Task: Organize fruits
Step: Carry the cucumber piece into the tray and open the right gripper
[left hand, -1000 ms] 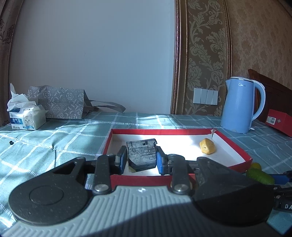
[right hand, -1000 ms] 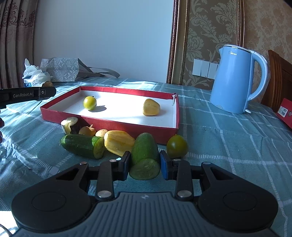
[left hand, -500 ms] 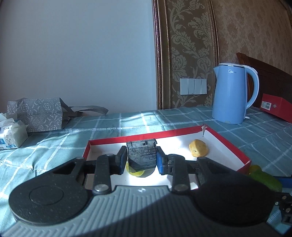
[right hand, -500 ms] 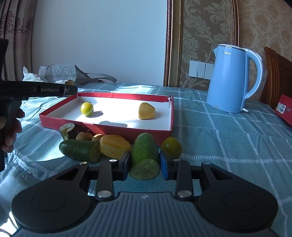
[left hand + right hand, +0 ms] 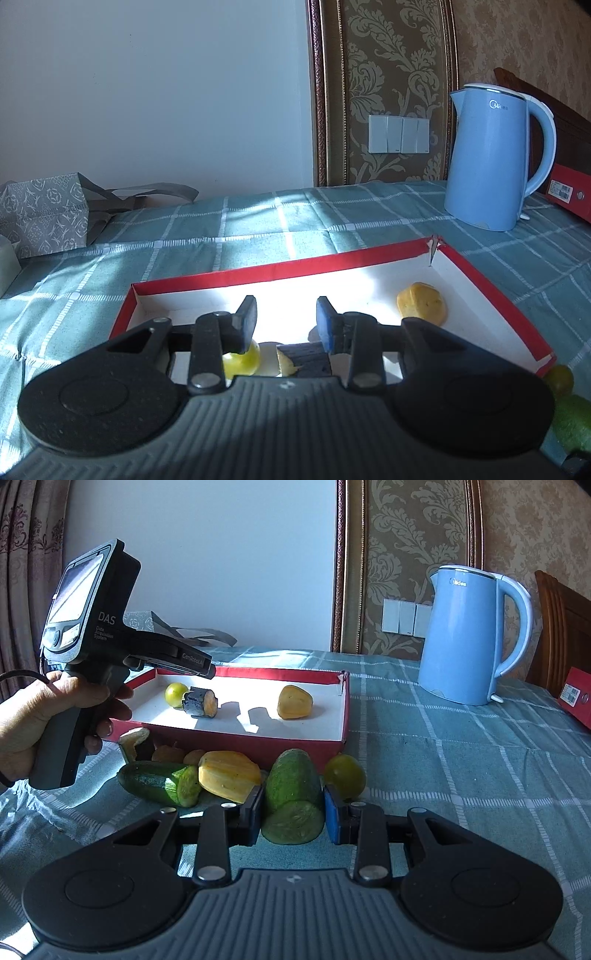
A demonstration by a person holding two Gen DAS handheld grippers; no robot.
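Observation:
A red-rimmed white tray (image 5: pixel 258 738) holds a round green fruit (image 5: pixel 175 693), a dark-skinned piece with orange flesh (image 5: pixel 199 702) and a yellow piece (image 5: pixel 293 702). My left gripper (image 5: pixel 287 323) hangs over the tray's near left part. Its jaws are opening with nothing between them, and the dark piece (image 5: pixel 306 360) lies on the tray floor just below. In front of the tray, my right gripper (image 5: pixel 293 812) is shut on a thick cucumber piece (image 5: pixel 291 794) resting on the cloth. Beside it lie another cucumber piece (image 5: pixel 159 782), a yellow piece (image 5: pixel 227 775) and a round green fruit (image 5: pixel 345 775).
A blue kettle (image 5: pixel 465 635) stands at the back right, with a red box (image 5: pixel 576 701) further right. A grey patterned bag (image 5: pixel 44 214) lies at the back left. A person's hand (image 5: pixel 37 720) grips the left tool. Small brown fruits (image 5: pixel 168 754) lie against the tray's front wall.
The left gripper swung right over the tray and let go of the dark piece, which now lies beside the round green fruit. The right gripper stayed still on the cucumber piece.

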